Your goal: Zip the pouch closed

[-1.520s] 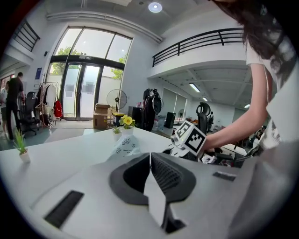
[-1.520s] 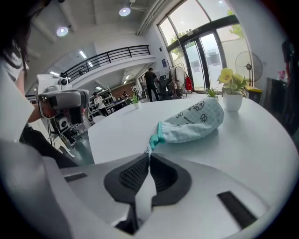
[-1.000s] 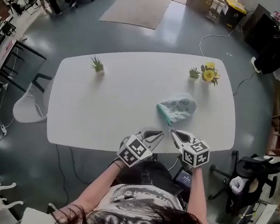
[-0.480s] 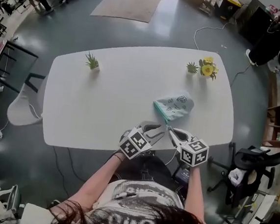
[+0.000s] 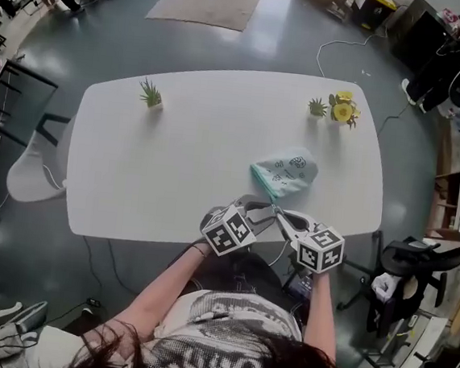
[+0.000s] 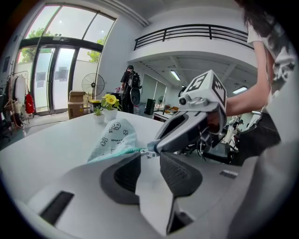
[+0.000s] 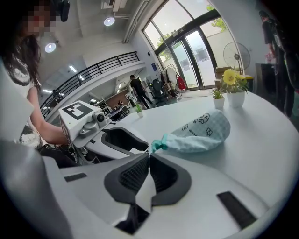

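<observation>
Pouch (image 7: 201,131) tip pinched by downward-tilted right gripper (image 7: 148,155); left gripper (image 6: 150,157) just opened, empty.

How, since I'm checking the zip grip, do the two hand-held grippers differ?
The left hand-held gripper has just been opening, jaws apart; the right hand-held gripper is shut. The left has nothing between its jaws; the right pinches the silver zipper pull of the mint fabric pouch. Both aim at that end.

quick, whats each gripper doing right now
left gripper: open, just been opening, nothing between its fingers
right gripper: closed on the zipper pull of the pouch
</observation>
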Tool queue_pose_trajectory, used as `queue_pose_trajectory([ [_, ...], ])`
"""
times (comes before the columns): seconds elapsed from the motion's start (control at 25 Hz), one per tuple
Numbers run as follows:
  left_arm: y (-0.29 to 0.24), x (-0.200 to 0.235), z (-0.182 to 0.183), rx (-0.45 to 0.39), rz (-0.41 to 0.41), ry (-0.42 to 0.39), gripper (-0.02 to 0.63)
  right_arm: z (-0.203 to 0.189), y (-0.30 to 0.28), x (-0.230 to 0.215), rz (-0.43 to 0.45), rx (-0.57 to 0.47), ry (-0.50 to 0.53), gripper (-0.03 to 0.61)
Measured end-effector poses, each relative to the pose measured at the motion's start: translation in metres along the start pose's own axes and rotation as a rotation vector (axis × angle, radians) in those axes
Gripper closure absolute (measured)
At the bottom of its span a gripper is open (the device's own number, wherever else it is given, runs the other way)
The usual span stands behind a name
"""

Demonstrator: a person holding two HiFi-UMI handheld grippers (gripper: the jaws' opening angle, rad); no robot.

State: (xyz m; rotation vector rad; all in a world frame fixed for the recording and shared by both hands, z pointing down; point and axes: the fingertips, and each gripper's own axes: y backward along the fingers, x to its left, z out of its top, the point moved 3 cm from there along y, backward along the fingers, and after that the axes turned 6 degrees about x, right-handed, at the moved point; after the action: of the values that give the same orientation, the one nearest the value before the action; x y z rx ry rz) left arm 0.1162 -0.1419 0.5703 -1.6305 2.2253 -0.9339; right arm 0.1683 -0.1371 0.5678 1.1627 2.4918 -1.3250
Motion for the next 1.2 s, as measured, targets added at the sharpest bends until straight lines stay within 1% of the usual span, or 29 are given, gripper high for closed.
queue_pose_trajectory([
  [0.24,0.003,0.003,-0.003,-0.011,-0.014,0.01,0.502,-0.003,-0.001,0.003,-0.001,0.008,-0.005,0.566],
  [0.4,0.005,0.0,-0.006,-0.006,-0.018,0.009,0.545,-0.004,0.0,0.001,-0.004,0.012,-0.01,0.566],
  [0.64,0.003,0.003,-0.01,-0.021,-0.022,0.06,0.568,-0.005,0.001,0.004,0.013,0.025,0.005,0.566],
  [0.76,0.001,0.003,-0.007,-0.035,-0.041,0.082,0.568,-0.006,0.0,0.004,0.013,0.032,0.016,0.566],
  [0.84,-0.001,0.002,-0.006,-0.029,-0.05,0.072,0.568,-0.006,0.0,0.003,0.008,0.031,0.014,0.566],
  [0.96,-0.003,0.004,-0.009,0.004,-0.041,0.061,0.591,-0.006,0.002,0.002,0.0,0.037,0.016,0.566],
  [1.2,-0.005,0.006,-0.011,0.033,-0.066,0.159,0.597,-0.009,0.003,0.002,-0.012,0.049,0.035,0.568],
])
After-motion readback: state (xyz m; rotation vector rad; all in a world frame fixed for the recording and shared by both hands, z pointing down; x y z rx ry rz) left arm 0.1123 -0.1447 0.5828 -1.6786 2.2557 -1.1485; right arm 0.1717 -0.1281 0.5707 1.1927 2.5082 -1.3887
